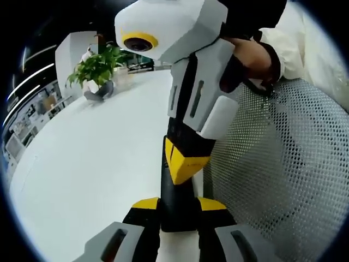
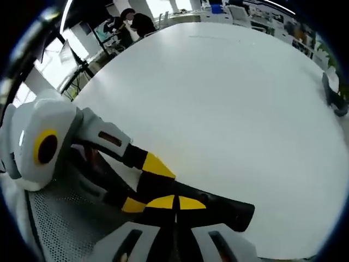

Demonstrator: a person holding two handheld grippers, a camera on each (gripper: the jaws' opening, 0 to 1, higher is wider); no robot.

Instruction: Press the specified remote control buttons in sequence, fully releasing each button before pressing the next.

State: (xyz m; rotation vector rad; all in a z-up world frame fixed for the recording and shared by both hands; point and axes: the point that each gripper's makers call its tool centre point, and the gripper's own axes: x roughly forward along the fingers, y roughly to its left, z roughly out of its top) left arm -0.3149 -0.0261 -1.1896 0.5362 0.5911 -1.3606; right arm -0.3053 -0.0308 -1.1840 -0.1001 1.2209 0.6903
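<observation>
My left gripper (image 1: 177,218) and my right gripper (image 2: 175,215) both clench the black remote control (image 2: 218,207) at the white table's (image 2: 229,98) edge, potted plant (image 1: 98,73) well apart.

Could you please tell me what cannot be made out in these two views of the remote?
- Buttons on the remote: in both views its face is a plain dark bar, partly covered by the grippers.
- Which button is touched: right gripper view, hidden under the right gripper.
- The remote's near end: left gripper view, hidden between the jaws of the left gripper.
- Plant: right gripper view, cut off by the edge.
- People: right gripper view, too small.
</observation>
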